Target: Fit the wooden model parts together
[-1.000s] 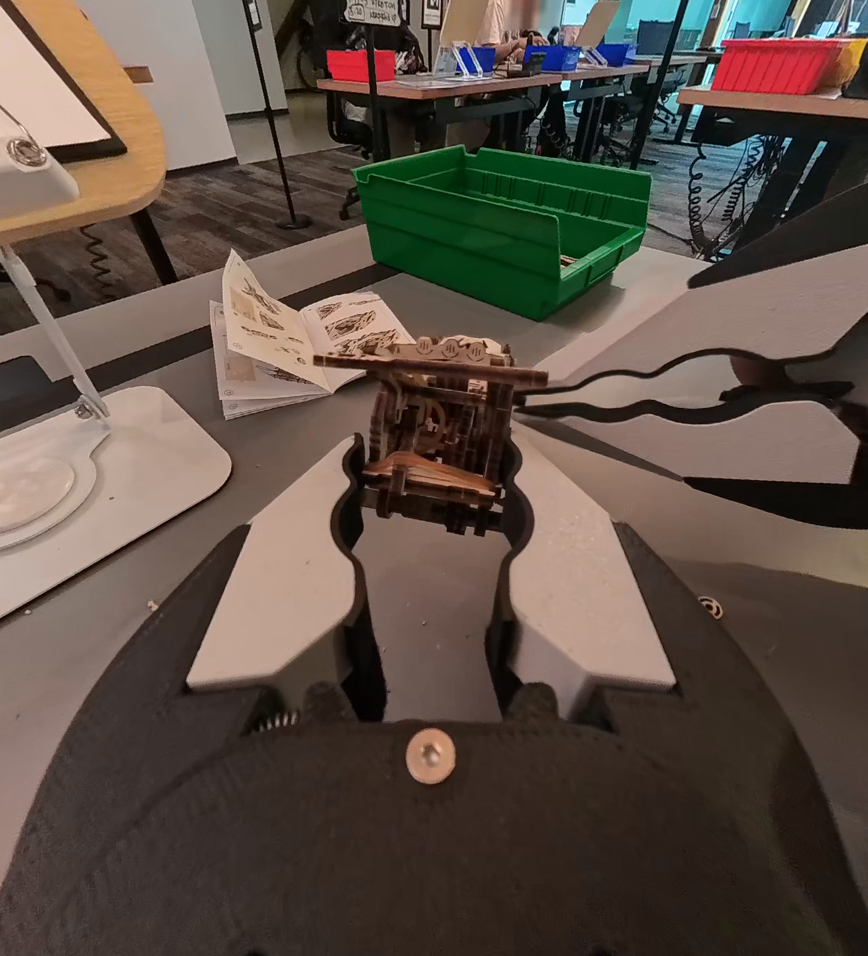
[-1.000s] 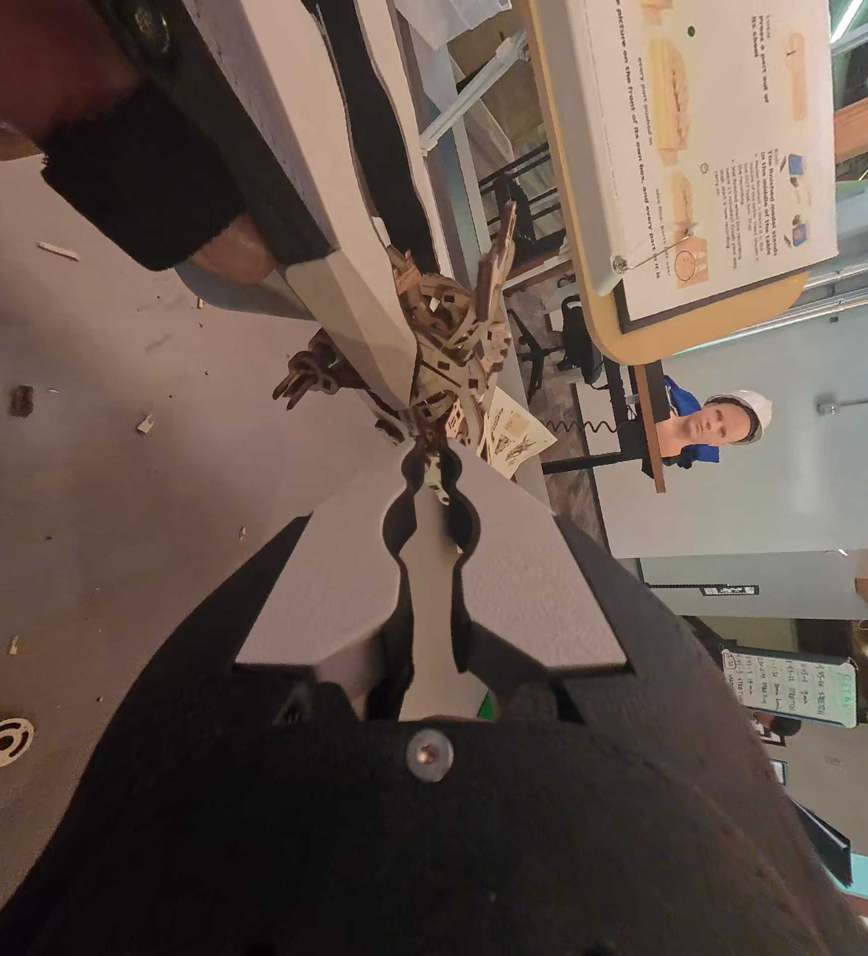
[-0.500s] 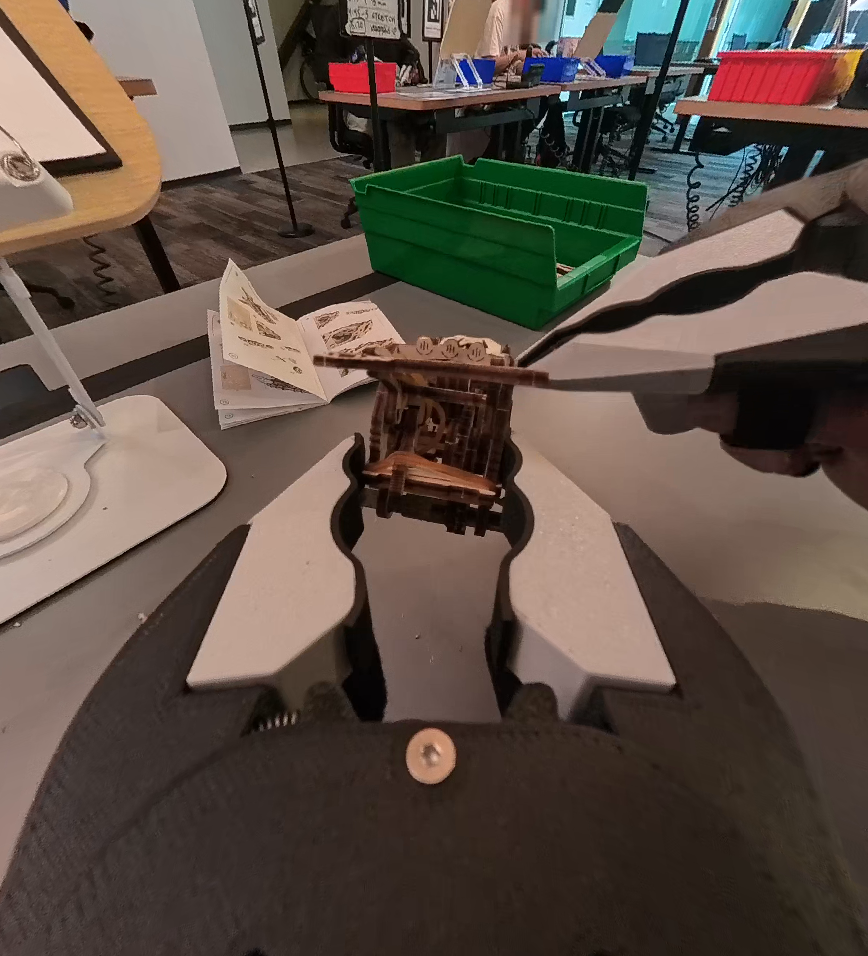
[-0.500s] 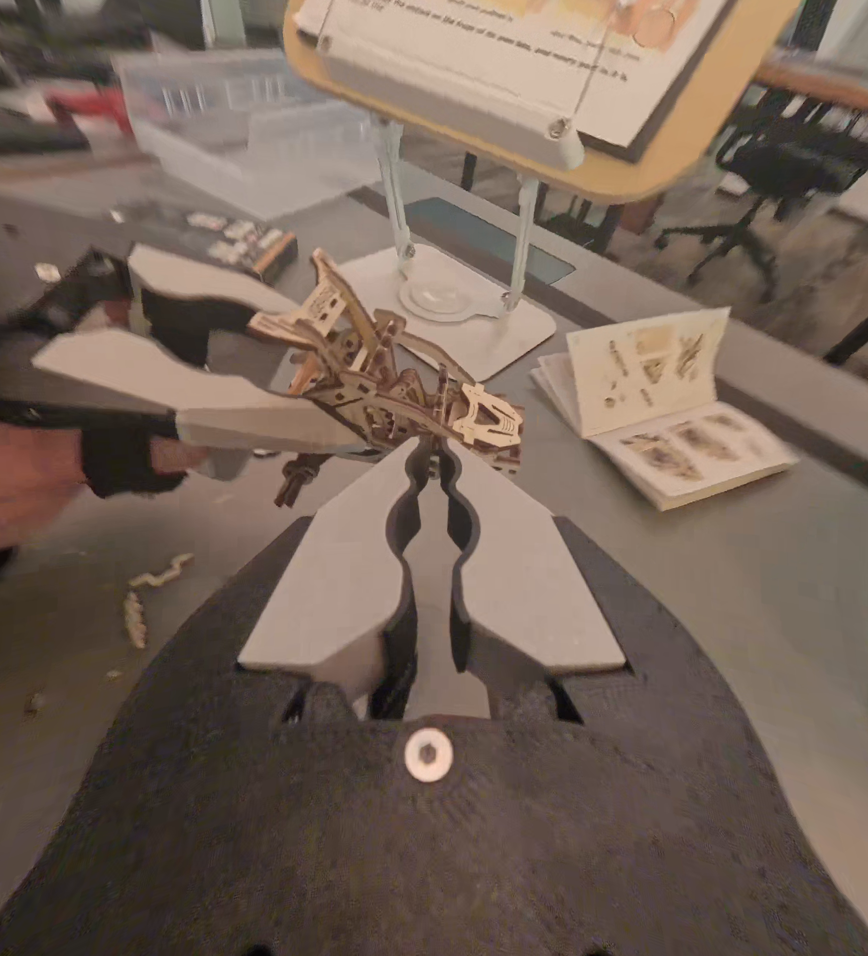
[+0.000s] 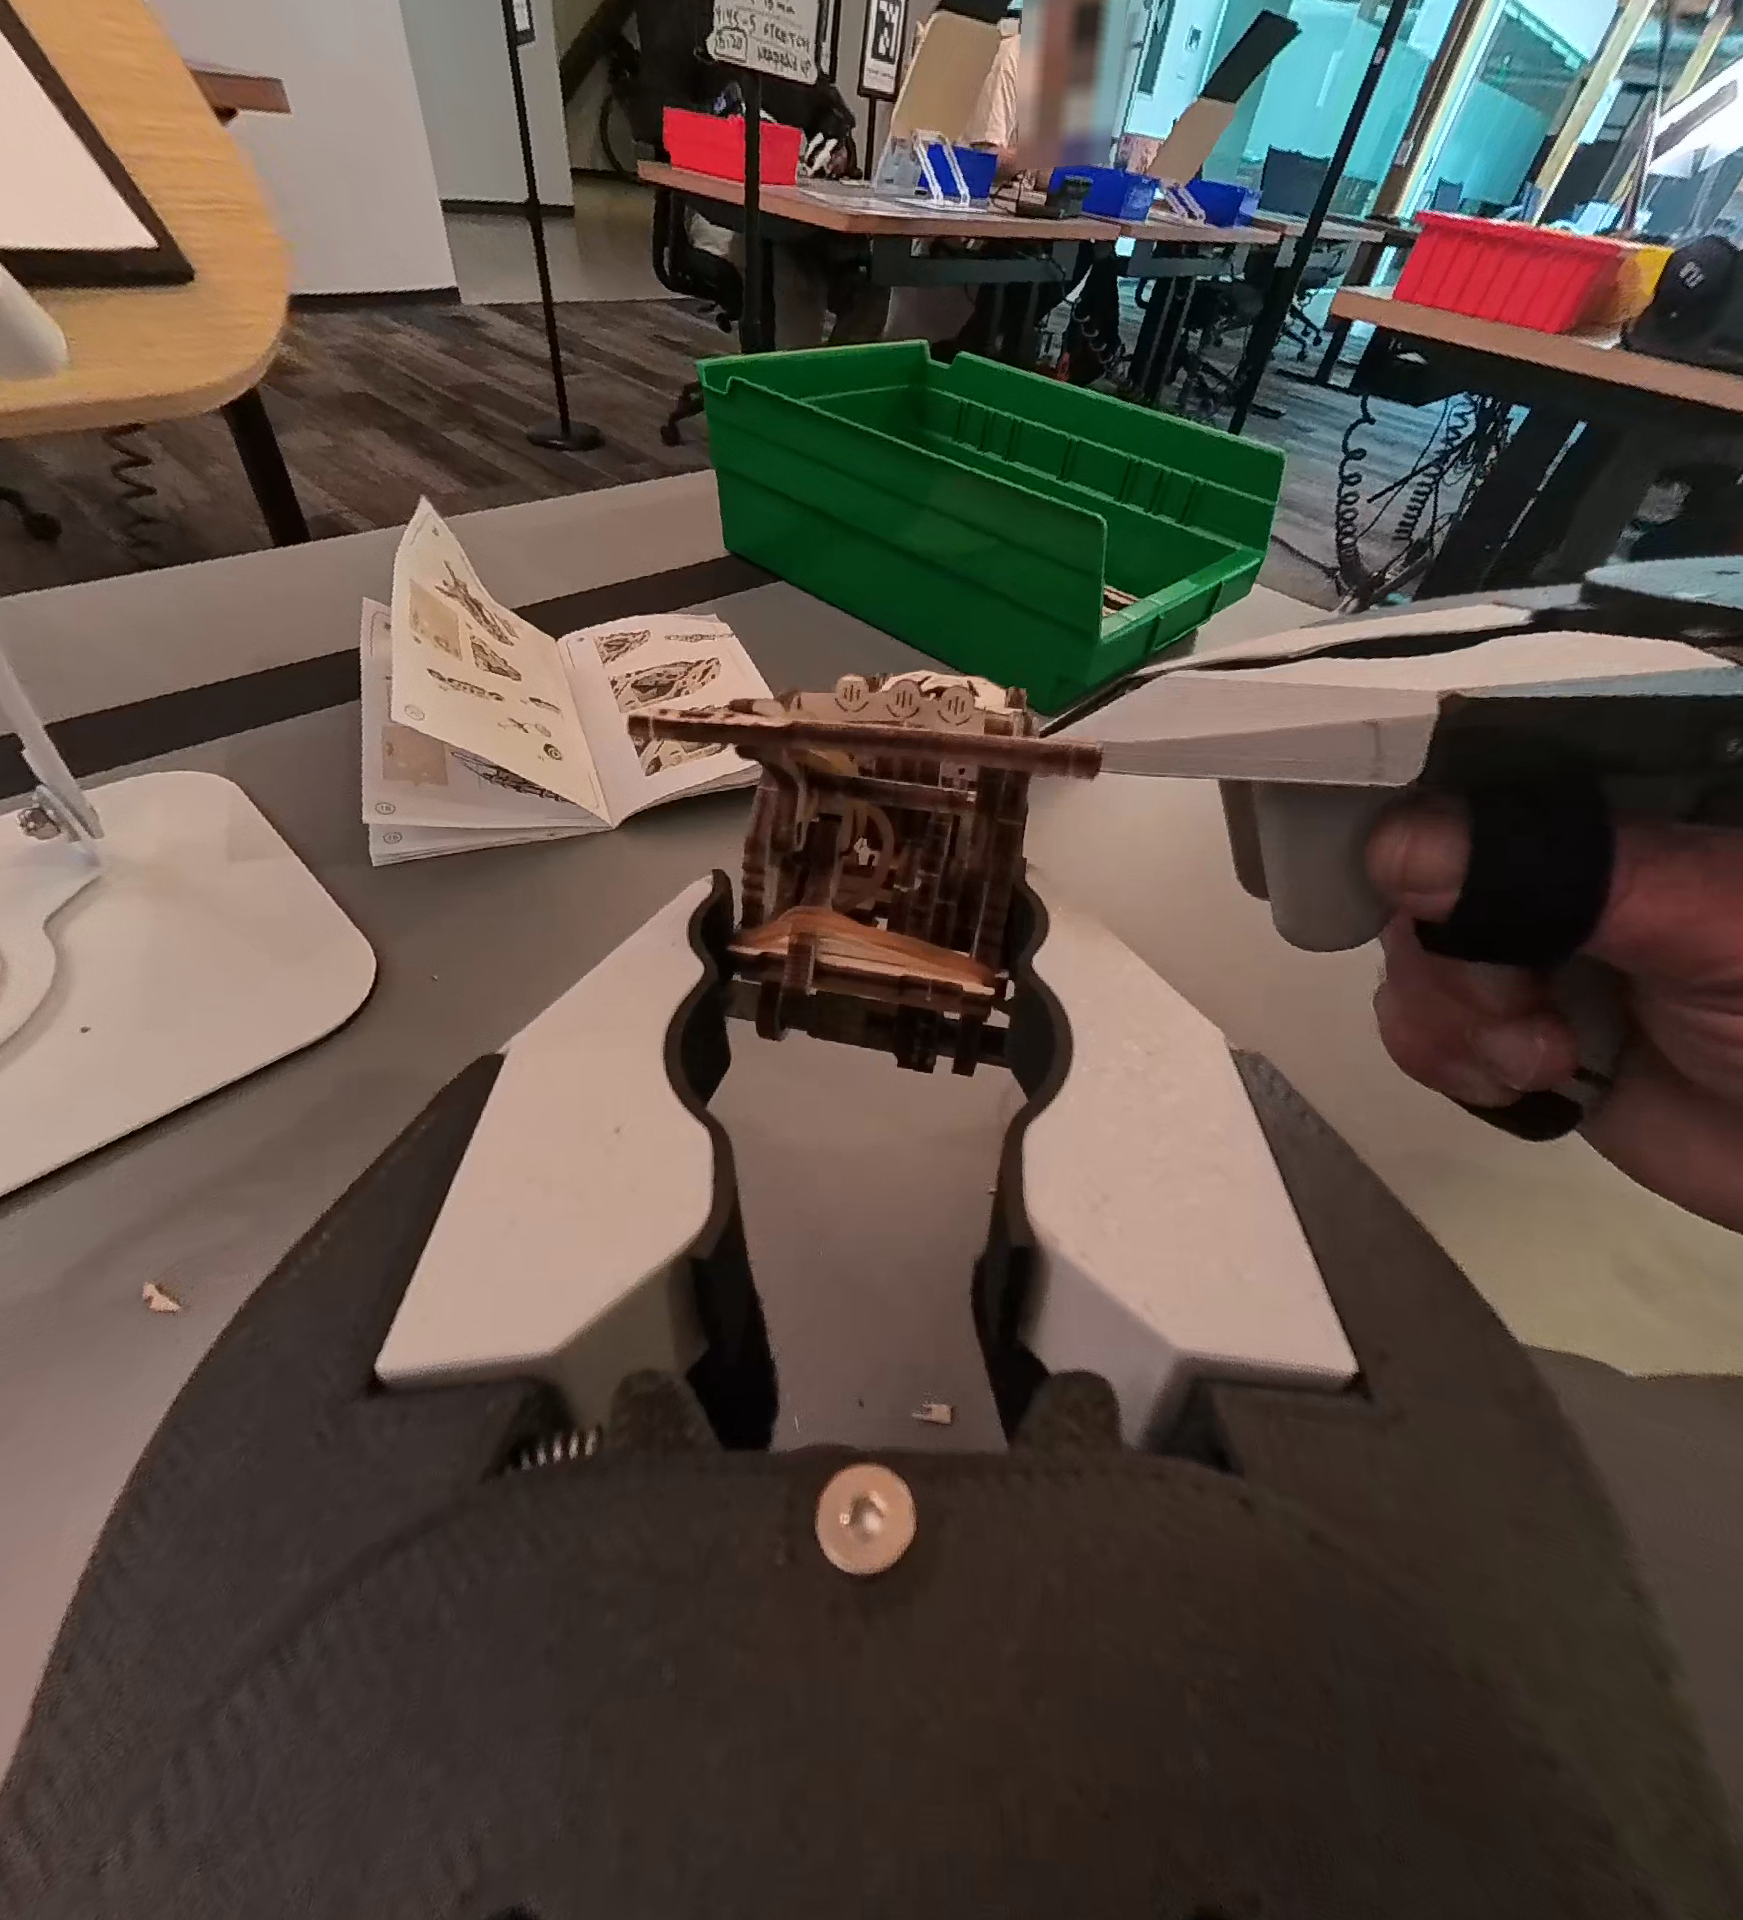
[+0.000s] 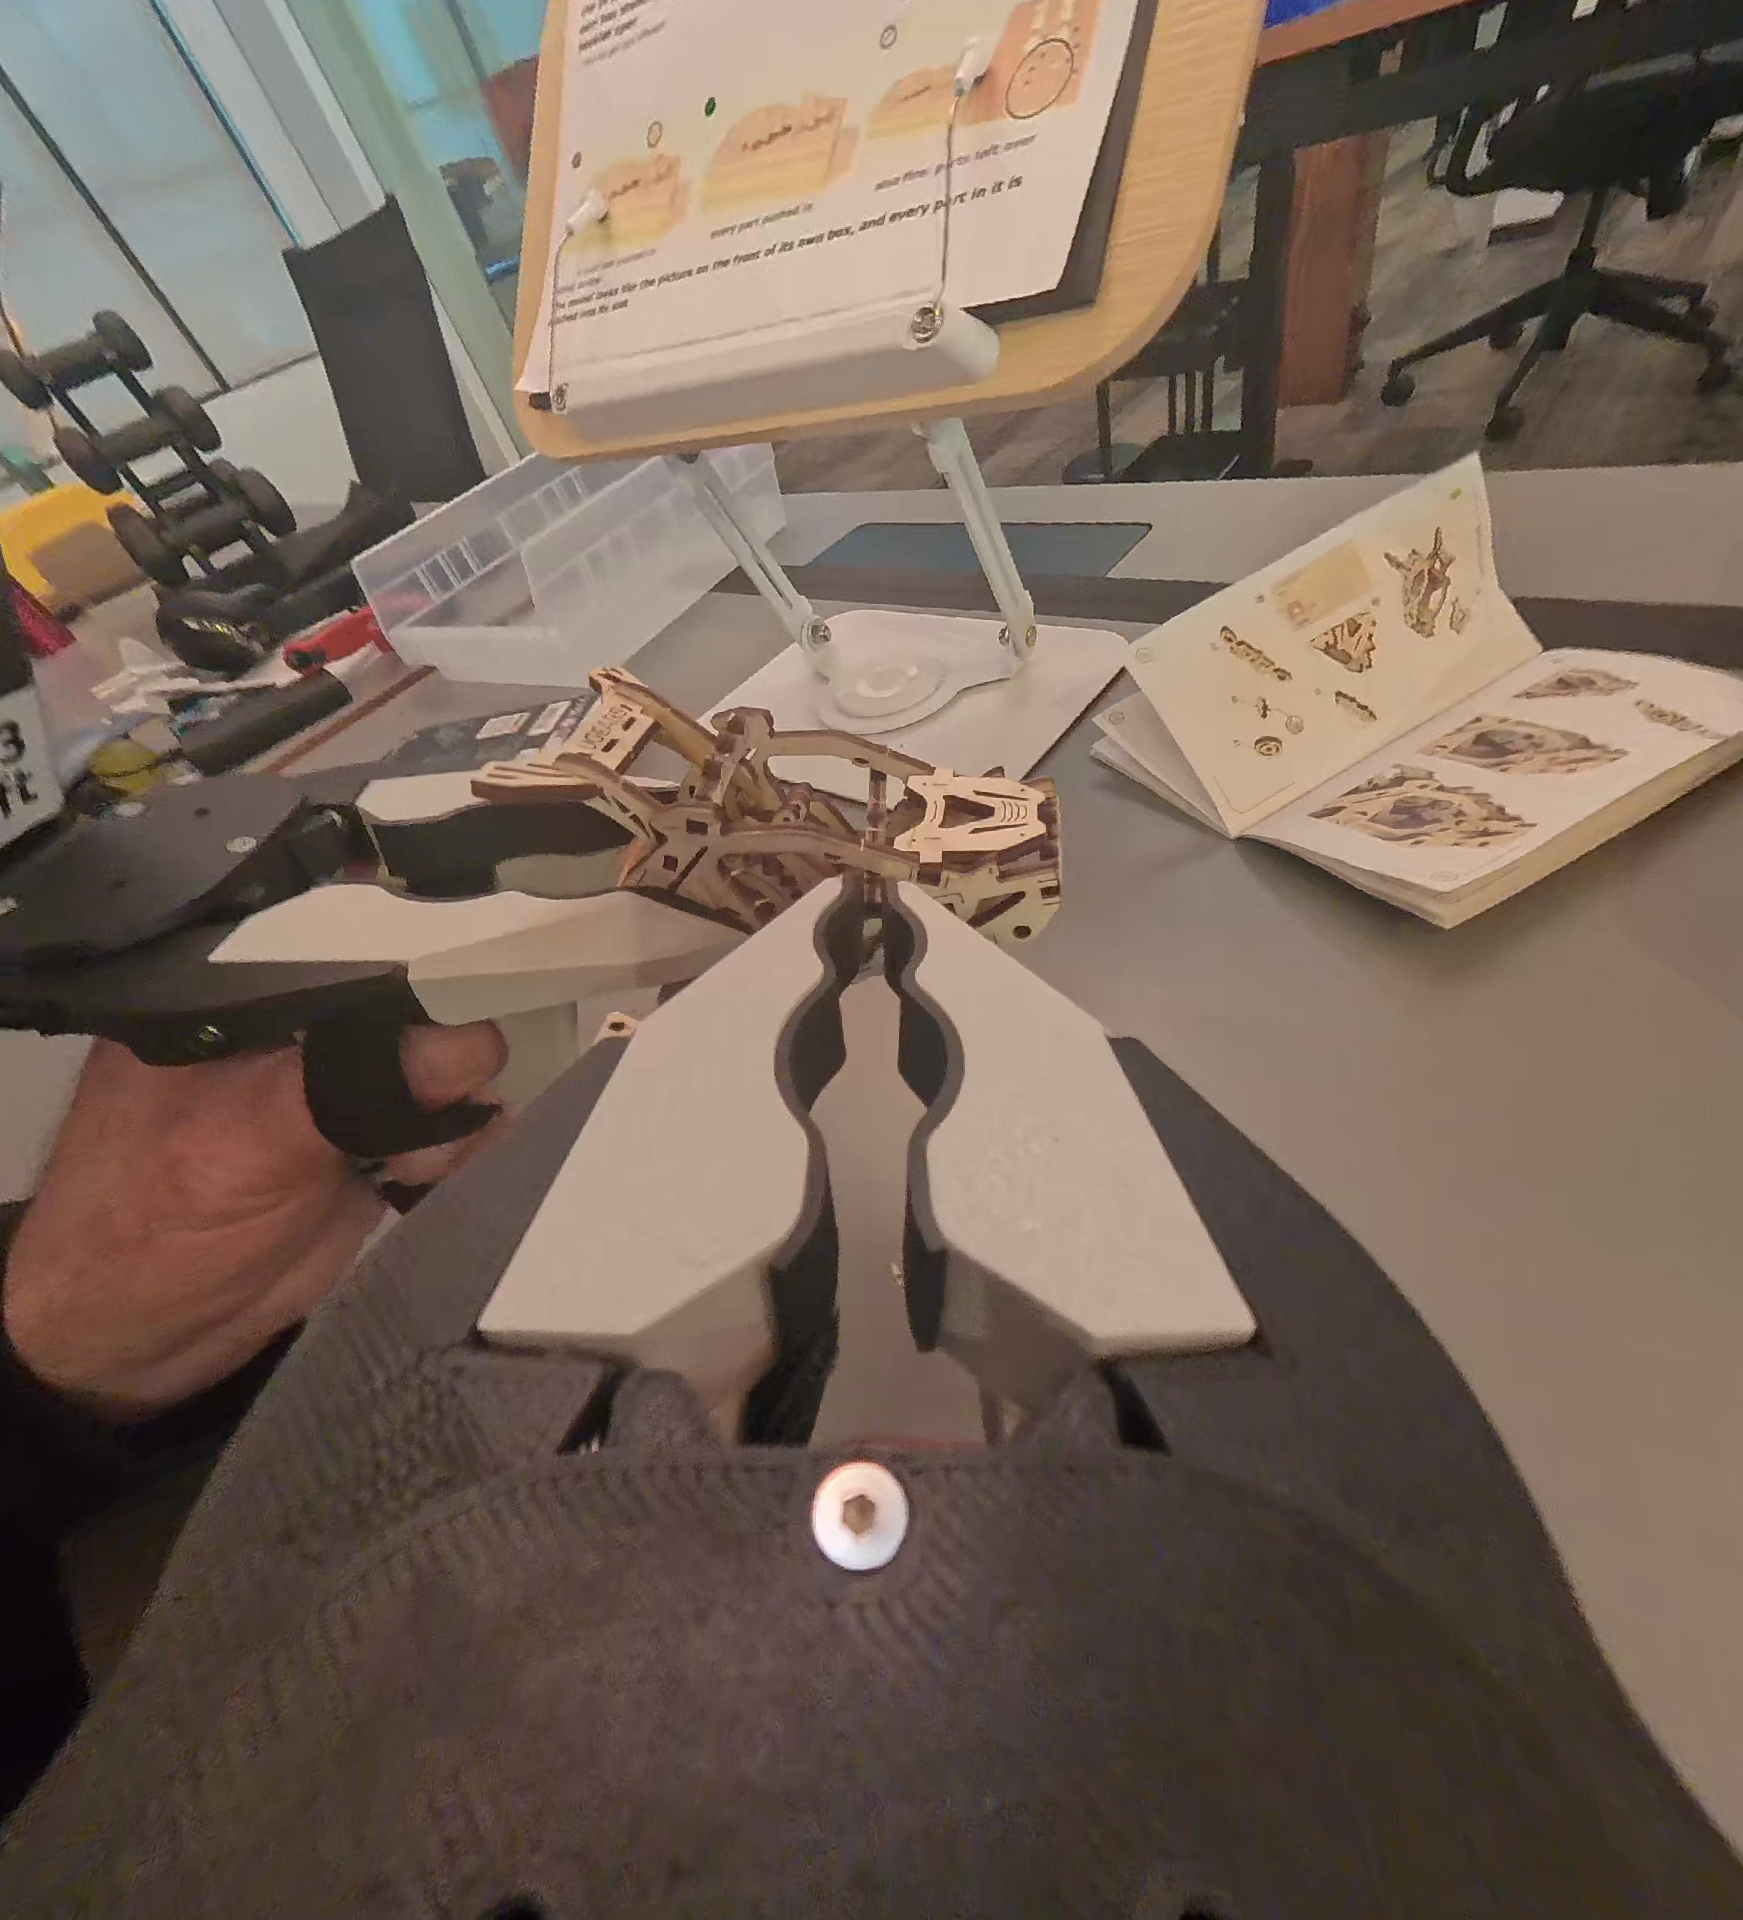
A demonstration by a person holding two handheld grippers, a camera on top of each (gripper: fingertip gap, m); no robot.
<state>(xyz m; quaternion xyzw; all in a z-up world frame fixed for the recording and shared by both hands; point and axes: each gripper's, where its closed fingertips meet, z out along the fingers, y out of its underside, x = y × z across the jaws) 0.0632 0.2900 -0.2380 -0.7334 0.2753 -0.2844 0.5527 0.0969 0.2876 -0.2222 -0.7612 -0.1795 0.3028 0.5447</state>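
A brown laser-cut wooden model [image 5: 877, 831] hangs above the grey table [image 5: 534, 935]. My left gripper [image 5: 872, 935] is shut on its rear end, one finger on each side. My right gripper [image 5: 1090, 750] comes in from the right, held by a hand, and is shut on the thin flat plate [image 5: 846, 732] along the model's top. In the right wrist view the model [image 6: 773, 821] lies level, my right gripper [image 6: 867, 891] pinches its thin edge, and the left gripper [image 6: 669, 883] holds it from the left.
An open instruction booklet [image 5: 555, 717] [image 6: 1449, 748] lies on the table behind the model. A green bin [image 5: 992, 530] stands at the far edge. A document stand's white base [image 5: 119, 966] [image 6: 908, 675] and a clear plastic box [image 6: 534, 571] stand to the left. Wood crumbs [image 5: 160, 1297] lie scattered.
My right gripper has rolled from sideways to level while staying pinched on the model's thin plate. My left gripper has kept its hold and barely moved.
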